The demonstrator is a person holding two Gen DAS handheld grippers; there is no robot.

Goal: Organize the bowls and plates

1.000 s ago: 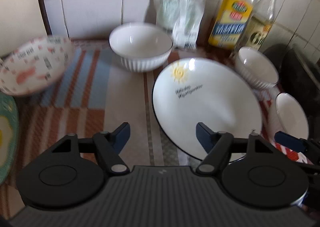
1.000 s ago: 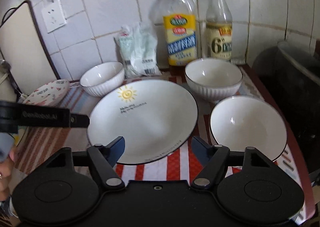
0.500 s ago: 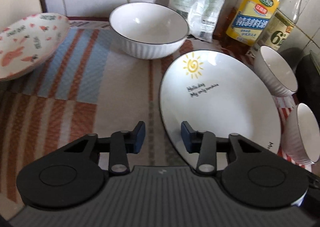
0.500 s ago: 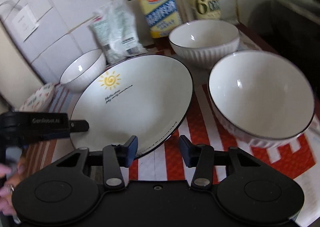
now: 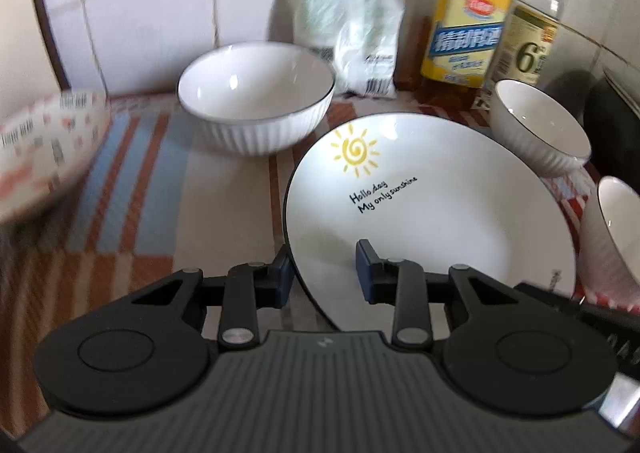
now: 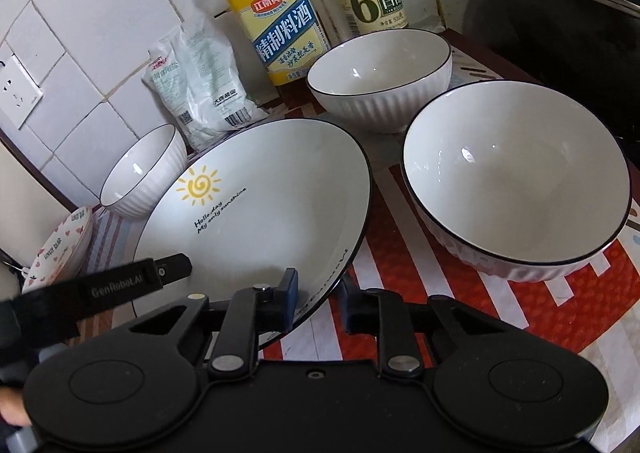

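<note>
The left gripper point(image 5: 326, 269) reached in low, its two fingers straddling a rim, one finger point(image 5: 366, 267) over it and the other outside, a gap left between them. The right gripper point(image 6: 318, 299) sat likewise, one finger point(image 6: 288, 299) above a rim, the other beneath it. Neither looked fully closed.

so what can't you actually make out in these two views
- Left wrist: patterned plate is motion-blurred and cut by the left edge.
- Left wrist: rightmost white bowl is cut by the right edge.
- Right wrist: sun plate near rim is hidden behind the right gripper; whether it's clamped is unclear.
</note>
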